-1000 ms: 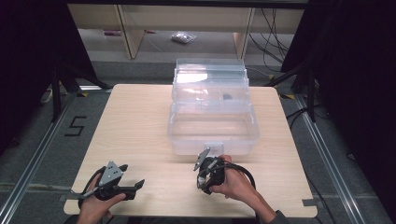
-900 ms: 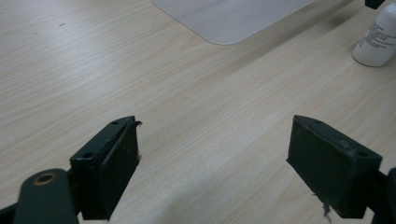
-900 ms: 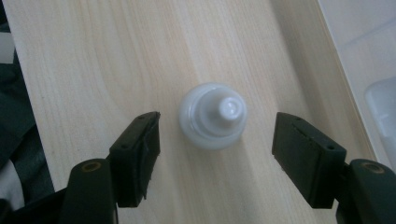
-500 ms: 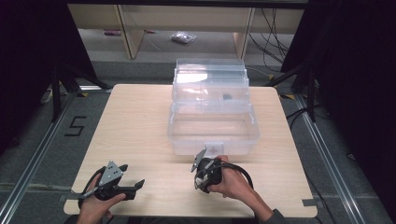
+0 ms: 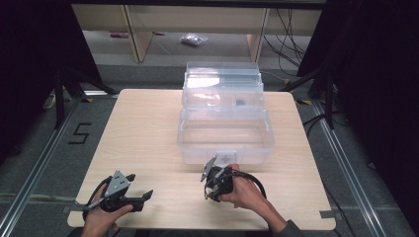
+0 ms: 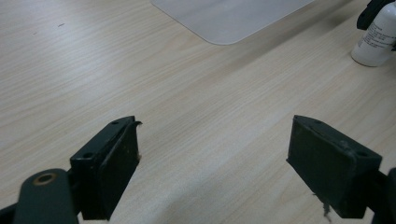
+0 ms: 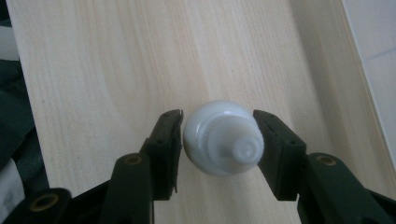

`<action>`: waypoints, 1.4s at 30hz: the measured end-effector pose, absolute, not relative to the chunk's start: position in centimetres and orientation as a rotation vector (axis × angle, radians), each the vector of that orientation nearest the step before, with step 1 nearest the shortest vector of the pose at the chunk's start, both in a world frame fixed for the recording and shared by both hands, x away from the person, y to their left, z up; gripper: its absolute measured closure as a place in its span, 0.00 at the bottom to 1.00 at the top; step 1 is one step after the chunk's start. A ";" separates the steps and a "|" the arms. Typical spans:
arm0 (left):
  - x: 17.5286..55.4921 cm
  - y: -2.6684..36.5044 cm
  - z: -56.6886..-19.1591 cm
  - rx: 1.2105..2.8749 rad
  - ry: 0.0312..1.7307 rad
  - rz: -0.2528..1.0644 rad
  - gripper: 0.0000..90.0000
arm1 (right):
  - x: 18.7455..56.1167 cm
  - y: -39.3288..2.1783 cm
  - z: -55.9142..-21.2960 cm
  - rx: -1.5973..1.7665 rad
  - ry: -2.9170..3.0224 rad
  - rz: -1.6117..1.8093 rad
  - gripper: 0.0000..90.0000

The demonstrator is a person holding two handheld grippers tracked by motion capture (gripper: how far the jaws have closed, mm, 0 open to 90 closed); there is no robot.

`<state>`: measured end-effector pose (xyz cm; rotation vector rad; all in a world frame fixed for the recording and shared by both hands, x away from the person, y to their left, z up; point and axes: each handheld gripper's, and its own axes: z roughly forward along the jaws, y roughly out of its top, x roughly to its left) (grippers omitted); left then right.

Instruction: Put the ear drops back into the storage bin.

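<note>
A small white bottle (image 7: 222, 137) stands upright on the wooden table (image 5: 148, 128), seen from above in the right gripper view. My right gripper (image 7: 217, 126) points down at it, and its jaws press on both sides of the bottle just below the cap. In the high view the right gripper (image 5: 212, 187) sits just in front of a clear plastic box (image 5: 225, 118). My left gripper (image 6: 215, 144) rests low over the table near the front left corner (image 5: 141, 187), its jaws wide apart with nothing between them. In the left gripper view the bottle (image 6: 376, 39) shows at the upper right.
The clear box has a tiered lid and a front latch (image 5: 226, 157), and takes up the middle and back of the table. Its rounded corner (image 6: 229, 18) shows ahead of the left gripper. Black cables trail from both grippers. Dark floor and shelving surround the table.
My right gripper has drawn slightly left and back from the box front. The left gripper has stayed where it was.
</note>
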<state>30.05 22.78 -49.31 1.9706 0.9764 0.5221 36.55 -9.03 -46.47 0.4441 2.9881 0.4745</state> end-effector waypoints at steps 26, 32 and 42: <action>30.1 22.9 -49.3 1.975 0.980 0.523 0.18 | 37.3 -10.8 -42.4 0.480 2.977 0.501 0.67; 30.1 22.8 -49.3 1.976 0.981 0.524 0.18 | 37.7 -11.7 -40.9 0.500 2.978 0.487 0.67; 30.1 22.8 -49.3 1.976 0.980 0.525 0.18 | 38.8 -13.2 -38.0 0.471 2.955 0.535 0.67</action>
